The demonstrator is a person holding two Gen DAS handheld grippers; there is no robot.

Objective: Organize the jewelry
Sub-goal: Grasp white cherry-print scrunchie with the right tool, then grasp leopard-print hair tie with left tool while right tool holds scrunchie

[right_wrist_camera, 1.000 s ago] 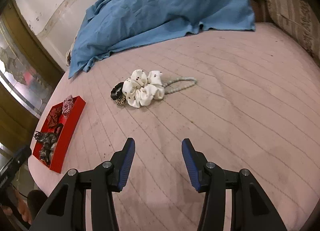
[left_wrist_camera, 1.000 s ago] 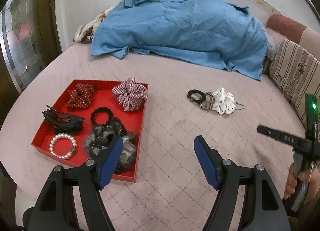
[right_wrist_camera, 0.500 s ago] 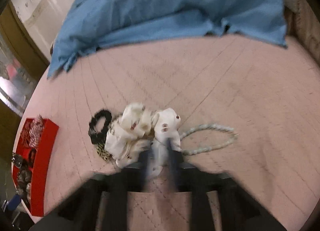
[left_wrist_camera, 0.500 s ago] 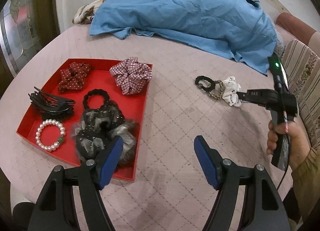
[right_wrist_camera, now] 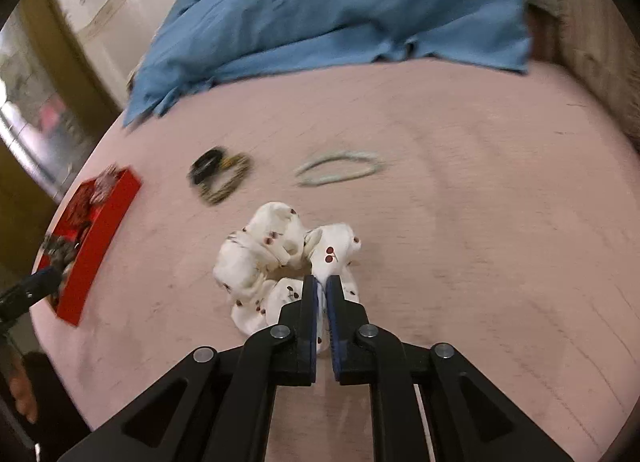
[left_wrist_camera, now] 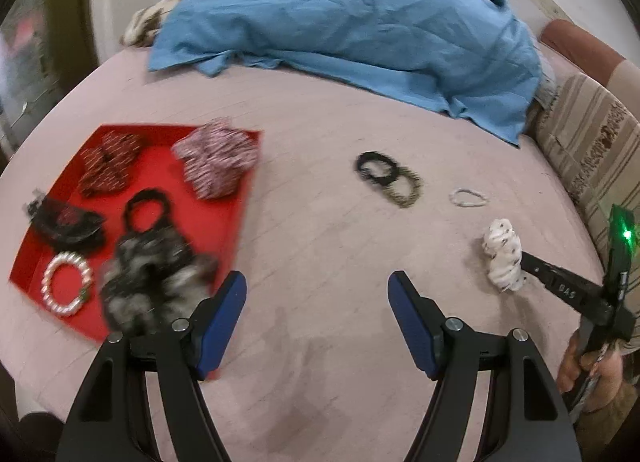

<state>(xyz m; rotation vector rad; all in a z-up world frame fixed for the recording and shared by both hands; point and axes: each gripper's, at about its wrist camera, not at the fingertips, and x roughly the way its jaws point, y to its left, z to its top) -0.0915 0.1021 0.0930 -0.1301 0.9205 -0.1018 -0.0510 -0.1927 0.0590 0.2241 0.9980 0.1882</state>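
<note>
the red tray (left_wrist_camera: 236, 201) on the left already holds several scrunchies, a black clip and a pearl bracelet (left_wrist_camera: 64, 288), so the sorting looks well along. the right gripper (right_wrist_camera: 322, 286) is clamped on the white scrunchy (right_wrist_camera: 276, 258), on the near right of the bed, well apart from the tray. the left gripper (left_wrist_camera: 316, 302) hangs wide and empty beside the tray, while two dark hair ties (left_wrist_camera: 388, 177) and a pale bead loop (left_wrist_camera: 468, 197) lie farther off, unsorted.

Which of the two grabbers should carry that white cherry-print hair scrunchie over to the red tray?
The right gripper, probably: it is shut on the white cherry-print fabric scrunchie. The left gripper is open and holds nothing; it is nearer the red tray, but using it would mean a handover.
</note>
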